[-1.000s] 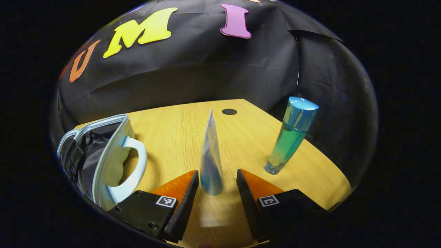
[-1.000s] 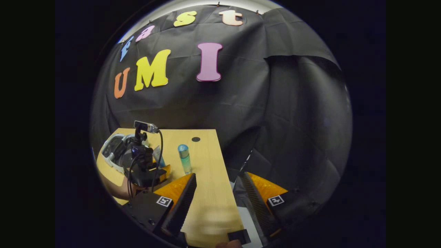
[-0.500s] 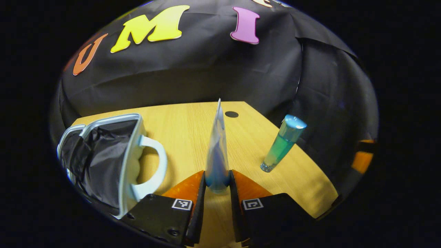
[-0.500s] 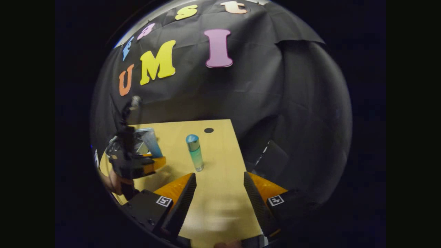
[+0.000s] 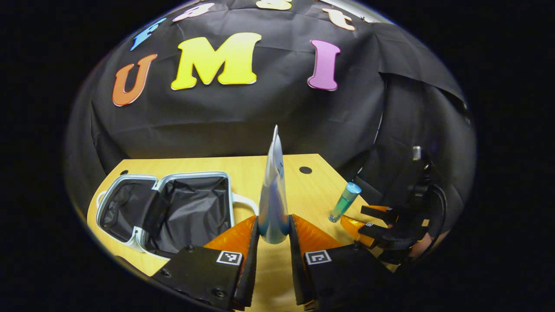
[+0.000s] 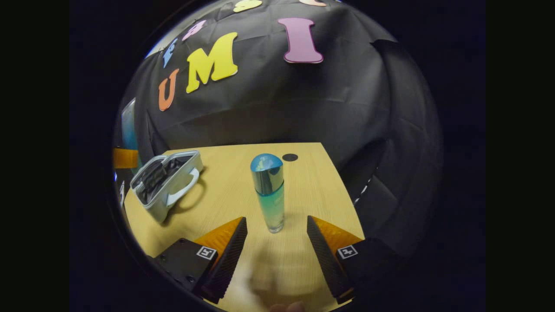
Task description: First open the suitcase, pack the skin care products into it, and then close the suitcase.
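Note:
My left gripper [image 5: 274, 232] is shut on the lower end of a silver-blue tube [image 5: 273, 182], which stands upright, raised above the wooden table [image 5: 243, 167]. Left of it, a small pale suitcase [image 5: 190, 175] lies open, showing its black lining. In the right gripper view, a blue-green bottle [image 6: 269, 190] stands upright on the table, its base between the fingertips of my open right gripper [image 6: 276, 222], untouched by either. The suitcase [image 6: 177, 186] lies to the left. The tube [image 6: 128, 125] shows at the far left edge. The left gripper view also shows the bottle [image 5: 344, 202] with the right gripper [image 5: 368, 219] beside it.
A black round hole [image 6: 289, 157] marks the table's far side. The table's right edge [image 6: 347, 190] drops off close to the bottle. The black cloth wall rises behind the table. A hand [image 5: 422, 247] holds the right gripper.
My left gripper has shut on the tube and lifted it, so the open suitcase now lies lower in its view. My right gripper has moved in around the bottle, still open.

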